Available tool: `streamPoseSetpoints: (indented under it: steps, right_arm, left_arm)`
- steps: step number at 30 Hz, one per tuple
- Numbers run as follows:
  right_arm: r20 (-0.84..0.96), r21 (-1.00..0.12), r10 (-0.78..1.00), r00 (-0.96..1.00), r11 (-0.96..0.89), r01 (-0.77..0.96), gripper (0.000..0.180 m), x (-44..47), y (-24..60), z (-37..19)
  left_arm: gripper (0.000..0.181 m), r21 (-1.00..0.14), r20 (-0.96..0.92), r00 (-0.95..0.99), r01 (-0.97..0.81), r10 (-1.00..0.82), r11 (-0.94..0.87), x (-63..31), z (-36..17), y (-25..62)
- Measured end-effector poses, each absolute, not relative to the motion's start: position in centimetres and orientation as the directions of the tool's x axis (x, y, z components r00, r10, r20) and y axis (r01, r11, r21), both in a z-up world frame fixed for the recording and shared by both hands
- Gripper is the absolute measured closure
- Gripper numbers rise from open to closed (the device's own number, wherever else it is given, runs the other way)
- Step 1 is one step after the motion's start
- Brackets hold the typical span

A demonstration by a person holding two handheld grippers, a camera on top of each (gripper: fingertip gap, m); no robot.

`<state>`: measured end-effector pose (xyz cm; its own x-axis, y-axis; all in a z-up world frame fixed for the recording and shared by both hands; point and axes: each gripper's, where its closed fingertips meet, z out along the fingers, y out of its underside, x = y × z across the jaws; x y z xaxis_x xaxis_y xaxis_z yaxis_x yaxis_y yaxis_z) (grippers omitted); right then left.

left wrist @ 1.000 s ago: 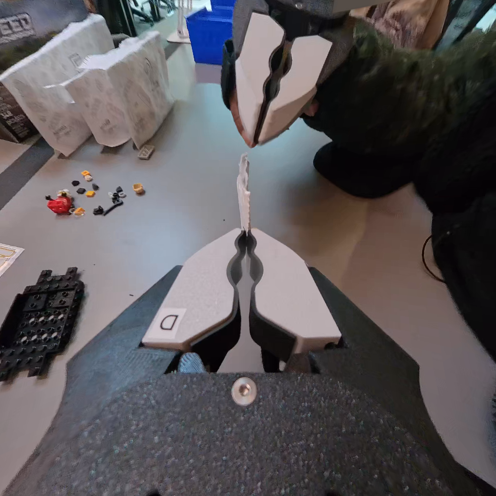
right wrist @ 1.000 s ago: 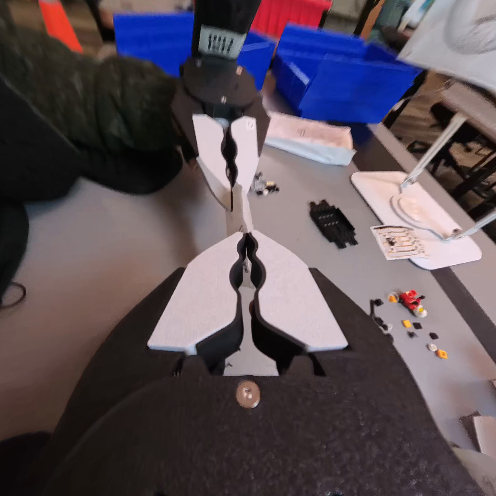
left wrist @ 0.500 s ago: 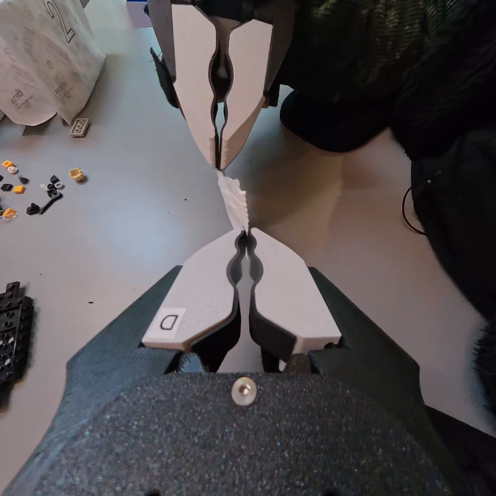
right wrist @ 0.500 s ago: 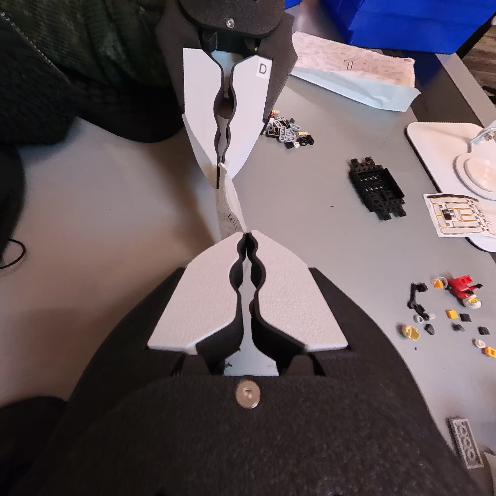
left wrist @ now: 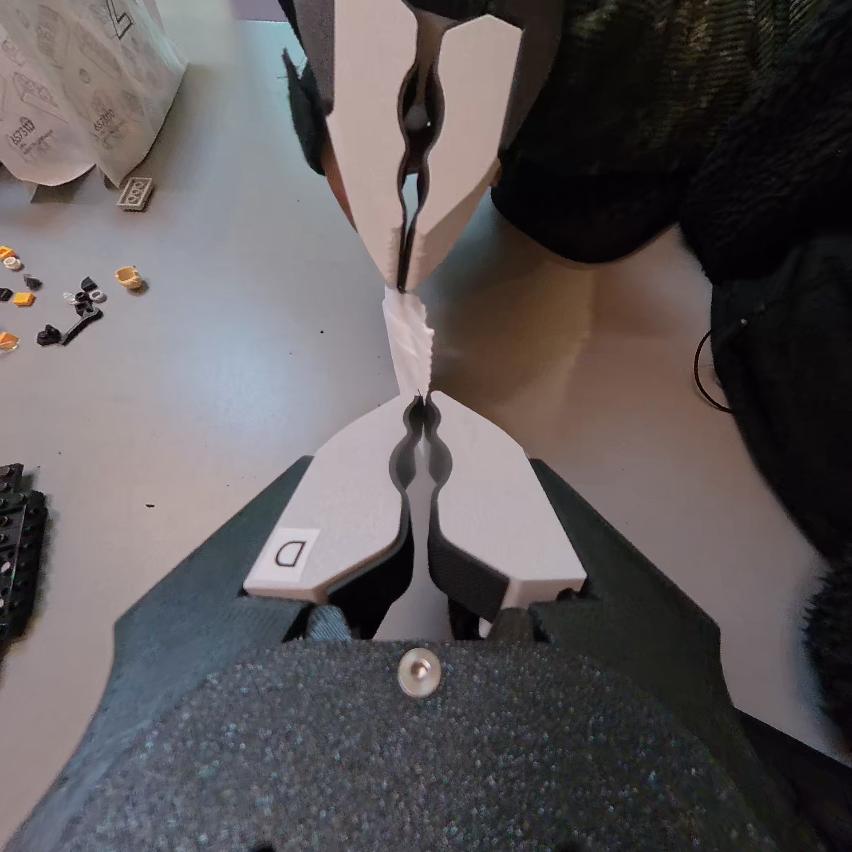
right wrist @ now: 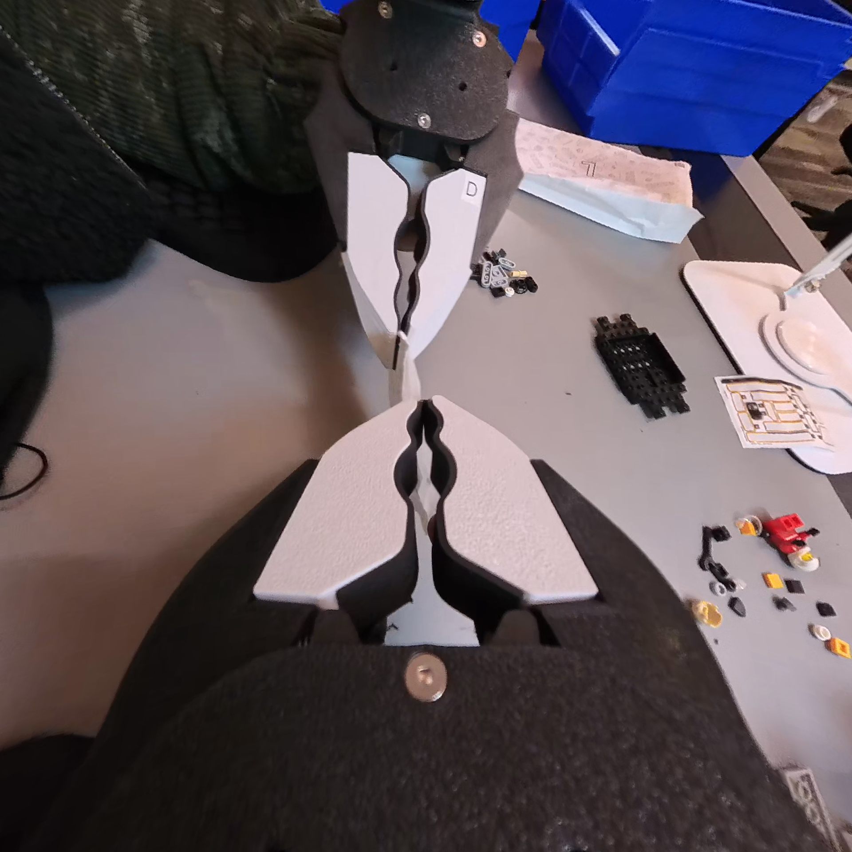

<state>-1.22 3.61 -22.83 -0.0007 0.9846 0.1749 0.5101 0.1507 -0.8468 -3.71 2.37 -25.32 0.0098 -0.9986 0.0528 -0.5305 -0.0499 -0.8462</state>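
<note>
A small white paper strip (left wrist: 410,343) with a ragged edge is stretched between both grippers above the grey table (left wrist: 230,392). My left gripper (left wrist: 423,397) is shut on its near end. My right gripper (left wrist: 402,288) faces it from the far side and is shut on the other end. In the right wrist view my right gripper (right wrist: 425,402) pinches the same strip (right wrist: 405,380), and the left gripper (right wrist: 400,357) holds the far end. The two tips are close together, with a short span of paper between them.
Small loose bricks (left wrist: 78,304) and a black brick plate (left wrist: 18,544) lie left. White paper bags (left wrist: 78,83) stand far left. Blue bins (right wrist: 691,69), a white lamp base (right wrist: 760,332), a printed sheet (right wrist: 774,410) and a red brick model (right wrist: 786,537) sit right. A dark sleeve (left wrist: 691,138) leans on the table. The gap from one gripper's tips to the other's is roughly 4 cm. The black brick plate (left wrist: 18,544) is about 20 cm from both grippers' fingertips. Seen from the right wrist view (right wrist: 624,372) as well.
The two grippers have come closer together and lower over the table. One second ago the right tips stood just off the strip's end; now both are shut on it.
</note>
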Motion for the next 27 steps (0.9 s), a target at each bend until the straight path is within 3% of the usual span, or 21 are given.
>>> streamPoseSetpoints:
  steps: [27]
  right_arm:
    - [0.523, -0.659, 0.850, -0.064, 0.451, 0.602, 0.175, -1.69, 3.30, -23.23]
  left_arm:
    - [0.181, -0.806, 0.252, 0.096, -0.530, -0.963, -0.264, -3.86, -25.63, 3.05]
